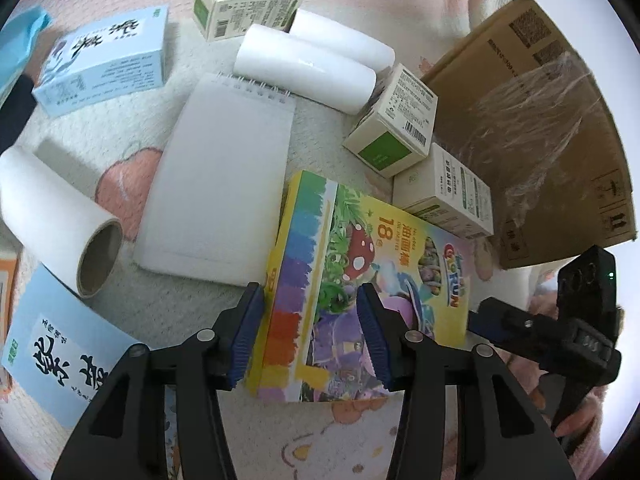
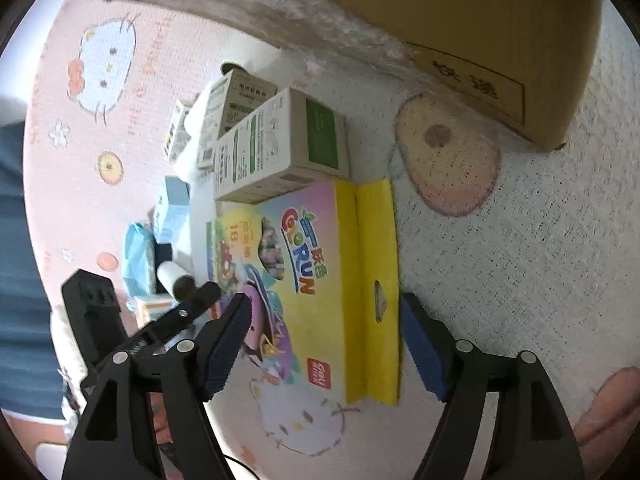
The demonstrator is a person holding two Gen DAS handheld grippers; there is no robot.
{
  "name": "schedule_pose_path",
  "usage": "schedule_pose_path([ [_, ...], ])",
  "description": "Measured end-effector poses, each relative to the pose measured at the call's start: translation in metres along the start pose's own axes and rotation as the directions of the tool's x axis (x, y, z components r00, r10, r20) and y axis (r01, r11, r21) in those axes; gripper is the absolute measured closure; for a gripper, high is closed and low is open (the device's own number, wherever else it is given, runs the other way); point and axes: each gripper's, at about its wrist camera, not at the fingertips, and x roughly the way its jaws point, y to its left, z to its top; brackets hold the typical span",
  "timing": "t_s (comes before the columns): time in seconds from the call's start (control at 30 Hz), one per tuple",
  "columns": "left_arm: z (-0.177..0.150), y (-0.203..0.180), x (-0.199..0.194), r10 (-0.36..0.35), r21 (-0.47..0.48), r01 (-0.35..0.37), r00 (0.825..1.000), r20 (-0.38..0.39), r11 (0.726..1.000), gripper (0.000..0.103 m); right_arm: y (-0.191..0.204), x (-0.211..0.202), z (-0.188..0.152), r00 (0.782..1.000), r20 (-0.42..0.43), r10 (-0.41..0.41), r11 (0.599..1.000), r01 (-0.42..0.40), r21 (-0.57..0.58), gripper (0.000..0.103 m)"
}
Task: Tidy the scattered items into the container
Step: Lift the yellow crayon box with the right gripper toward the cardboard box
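Note:
A colourful crayon box [image 1: 360, 276] lies on the pink cartoon mat. My left gripper [image 1: 312, 332] is open, its blue pads [image 1: 250, 332] straddling the box's near left part, one pad off its left edge and one over its lid. In the right wrist view the same crayon box [image 2: 304, 280] lies between the open fingers of my right gripper [image 2: 324, 344], which straddles its near end. The cardboard container [image 1: 532, 128] stands at the right, wrapped in clear film; it fills the top of the right wrist view [image 2: 460, 12].
A white spiral notepad [image 1: 220, 184], white paper rolls [image 1: 308, 64] [image 1: 60, 220], light blue boxes [image 1: 104, 60] [image 1: 60, 352] and green-and-cream boxes [image 1: 392, 128] [image 1: 448, 192] [image 1: 244, 4] lie scattered. The right gripper's body [image 1: 560, 332] shows at lower right.

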Motion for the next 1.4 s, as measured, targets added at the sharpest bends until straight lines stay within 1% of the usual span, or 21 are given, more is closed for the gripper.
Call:
schedule_pose_path([
  [0.03, 0.000, -0.001, 0.001, 0.002, 0.000, -0.002, 1.000, 0.002, 1.000, 0.052, -0.004, -0.002, 0.000, 1.000, 0.007, 0.023, 1.000, -0.023, 0.022, 0.030],
  [0.1, -0.001, -0.001, 0.000, -0.003, -0.005, 0.003, 1.000, 0.005, 1.000, 0.053, -0.011, -0.006, 0.000, 0.999, 0.018, 0.049, 0.997, -0.050, 0.062, 0.041],
  [0.13, -0.002, 0.001, -0.001, -0.009, -0.013, 0.009, 1.000, 0.005, 1.000, 0.054, -0.013, -0.008, -0.001, 0.999, 0.023, 0.038, 0.997, -0.040, 0.073, 0.052],
  [0.17, -0.003, 0.003, -0.002, -0.012, -0.028, 0.013, 1.000, 0.008, 1.000, 0.056, -0.014, -0.011, -0.003, 0.999, 0.023, 0.024, 0.997, -0.025, 0.070, 0.057],
  [0.33, -0.015, 0.026, -0.016, -0.085, -0.119, 0.087, 0.996, 0.020, 0.989, 0.059, -0.010, -0.008, -0.009, 0.998, -0.017, 0.055, 0.997, -0.054, 0.051, 0.057],
  [0.43, -0.017, 0.030, -0.018, -0.110, -0.154, 0.113, 0.994, 0.028, 0.982, 0.060, -0.014, 0.006, -0.006, 0.996, -0.049, 0.075, 0.994, -0.071, 0.086, 0.057],
  [0.47, -0.017, 0.026, -0.016, -0.103, -0.148, 0.106, 0.994, 0.026, 0.983, 0.060, -0.014, 0.007, -0.005, 0.996, -0.053, 0.075, 0.994, -0.070, 0.081, 0.057],
  [0.53, -0.017, 0.020, -0.015, -0.053, -0.103, 0.054, 0.999, 0.006, 0.993, 0.060, -0.011, 0.007, -0.006, 0.997, -0.050, 0.056, 0.997, -0.053, 0.057, 0.057],
  [0.57, -0.018, 0.020, -0.017, 0.000, -0.051, -0.001, 1.000, -0.018, 0.999, 0.058, -0.008, 0.007, -0.007, 0.998, -0.050, 0.040, 0.999, -0.038, 0.039, 0.057],
  [0.6, -0.015, 0.008, -0.009, 0.057, 0.013, -0.057, 0.998, -0.036, 0.998, 0.056, -0.005, 0.008, -0.007, 0.998, -0.052, 0.022, 1.000, -0.021, 0.018, 0.057],
  [0.63, -0.014, 0.000, -0.004, 0.086, 0.062, -0.083, 0.995, -0.042, 0.995, 0.053, -0.001, 0.008, -0.007, 0.999, -0.051, 0.002, 1.000, -0.002, -0.002, 0.057],
  [0.67, -0.010, -0.005, 0.000, 0.085, 0.092, -0.080, 0.995, -0.054, 0.993, 0.044, 0.003, 0.009, -0.008, 0.999, -0.048, -0.016, 1.000, 0.015, -0.020, 0.057],
  [0.73, -0.002, -0.008, 0.008, 0.071, 0.102, -0.062, 0.994, -0.086, 0.993, 0.040, 0.005, 0.010, -0.009, 0.998, -0.046, -0.030, 0.999, 0.028, -0.034, 0.057],
  [0.83, 0.005, -0.002, 0.009, 0.028, 0.072, -0.019, 0.991, -0.129, 0.997, 0.042, 0.000, 0.010, -0.008, 0.999, -0.047, -0.009, 1.000, 0.009, -0.012, 0.057],
  [0.87, 0.003, -0.001, 0.008, 0.025, 0.077, -0.015, 0.991, -0.131, 0.997, 0.047, -0.001, 0.010, -0.007, 0.999, -0.048, -0.003, 1.000, 0.003, -0.006, 0.057],
  [1.0, -0.002, 0.000, 0.005, 0.021, 0.078, -0.011, 0.990, -0.140, 0.997, 0.051, 0.002, 0.012, -0.006, 0.999, -0.047, -0.019, 1.000, 0.018, -0.025, 0.057],
  [1.1, -0.006, -0.004, 0.005, 0.028, 0.061, -0.020, 0.991, -0.130, 0.998, 0.052, 0.009, 0.014, -0.006, 0.998, -0.038, -0.050, 0.996, 0.048, -0.069, 0.058],
  [1.17, -0.009, -0.006, 0.005, 0.022, 0.046, -0.017, 0.992, -0.122, 0.999, 0.053, 0.016, 0.013, -0.008, 0.996, -0.023, -0.088, 0.990, 0.084, -0.113, 0.062],
  [1.23, -0.012, -0.007, 0.003, 0.002, 0.014, 0.000, 0.993, -0.114, 1.000, 0.053, 0.022, 0.008, -0.009, 0.993, 0.009, -0.114, 0.984, 0.114, -0.140, 0.066],
  [1.3, -0.014, -0.008, -0.002, -0.027, -0.022, 0.025, 0.995, -0.099, 0.999, 0.053, 0.028, -0.004, -0.011, 0.992, 0.064, -0.113, 0.979, 0.122, -0.166, 0.069],
  [1.4, -0.016, -0.017, -0.017, -0.035, -0.016, 0.035, 0.998, -0.045, 0.999, 0.055, 0.042, -0.019, -0.014, 0.985, 0.117, -0.127, 0.959, 0.152, -0.238, 0.072],
])
